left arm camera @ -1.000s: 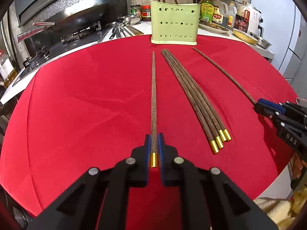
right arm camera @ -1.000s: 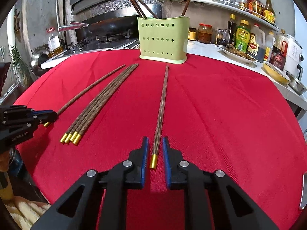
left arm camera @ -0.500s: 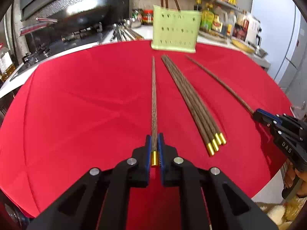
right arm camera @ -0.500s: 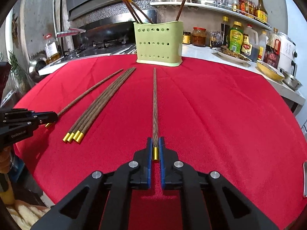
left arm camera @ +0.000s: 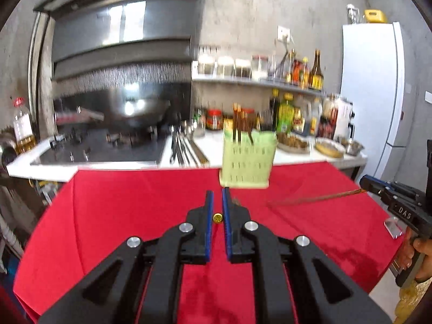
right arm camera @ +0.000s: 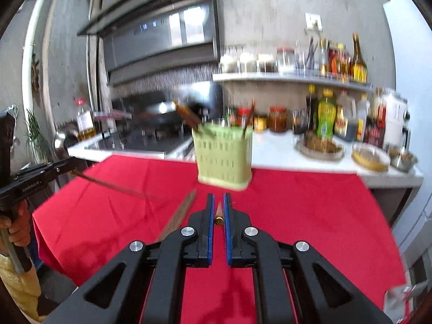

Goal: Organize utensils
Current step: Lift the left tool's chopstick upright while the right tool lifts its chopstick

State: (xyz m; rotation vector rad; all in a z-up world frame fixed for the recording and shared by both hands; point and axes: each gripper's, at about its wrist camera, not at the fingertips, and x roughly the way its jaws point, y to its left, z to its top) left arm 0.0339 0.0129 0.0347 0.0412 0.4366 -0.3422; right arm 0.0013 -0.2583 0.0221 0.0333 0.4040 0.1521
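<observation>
Left tongs (left arm camera: pixel 217 202) pinching one chopstick (left arm camera: pixel 217 218), right tongs (right arm camera: pixel 218 207) pinching another (right arm camera: pixel 219 220). Both dark wood with gold end caps, off the red worktop (right arm camera: pixel 297 216), pointing toward the green holder (right arm camera: pixel 224 159). More chopsticks stand in it; a bundle (right arm camera: pixel 178 216) lies on the cloth. Frames blurred.

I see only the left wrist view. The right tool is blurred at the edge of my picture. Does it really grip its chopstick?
Observer: Yes. In the right wrist view the right tool is shut on a chopstick, with its gold cap between the pads.
Operator: Are any chopsticks lying on the cloth? I cannot find them.
Observer: Yes, a bundle of chopsticks lies on the red cloth, just left of the right tool.
</observation>
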